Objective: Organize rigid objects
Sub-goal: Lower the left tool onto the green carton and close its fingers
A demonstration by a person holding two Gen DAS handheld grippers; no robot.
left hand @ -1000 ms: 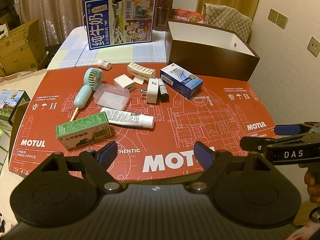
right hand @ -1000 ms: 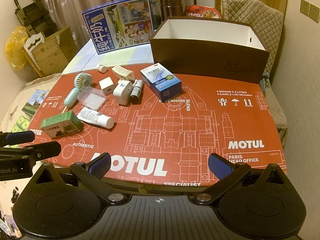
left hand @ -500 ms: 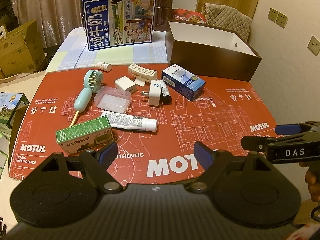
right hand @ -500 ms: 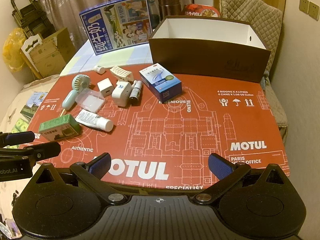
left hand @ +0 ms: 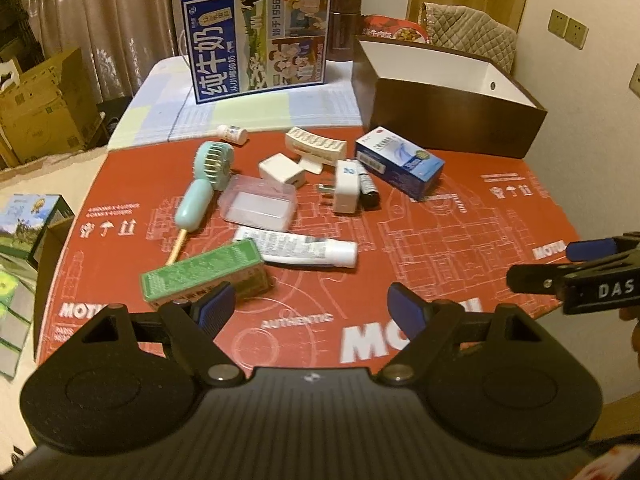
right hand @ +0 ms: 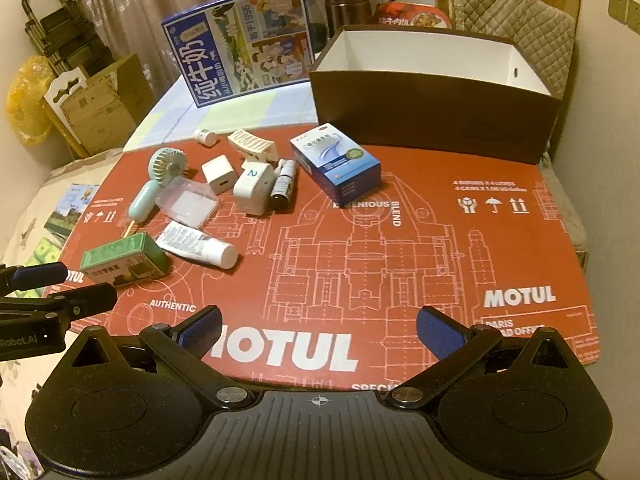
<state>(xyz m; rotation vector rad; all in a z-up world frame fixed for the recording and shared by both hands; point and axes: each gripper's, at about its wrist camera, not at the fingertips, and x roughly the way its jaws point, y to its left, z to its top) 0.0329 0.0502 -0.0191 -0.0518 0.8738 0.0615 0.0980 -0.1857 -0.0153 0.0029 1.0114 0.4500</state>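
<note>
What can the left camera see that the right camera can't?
Only the left wrist view shows the light switches on the wall and the "DAS" lettering on the right tongs.

Only the right wrist view shows the yellow bag and the dark rack in the corner.

Both show the green box, the blue box, the mint fan, the tube and the empty brown box.

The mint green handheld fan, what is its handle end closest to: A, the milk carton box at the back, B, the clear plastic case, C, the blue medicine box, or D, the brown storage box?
B: the fan lies with its handle right beside the clear plastic case, both at the left of the cluster of items, well apart from the boxes farther back and right.
</note>
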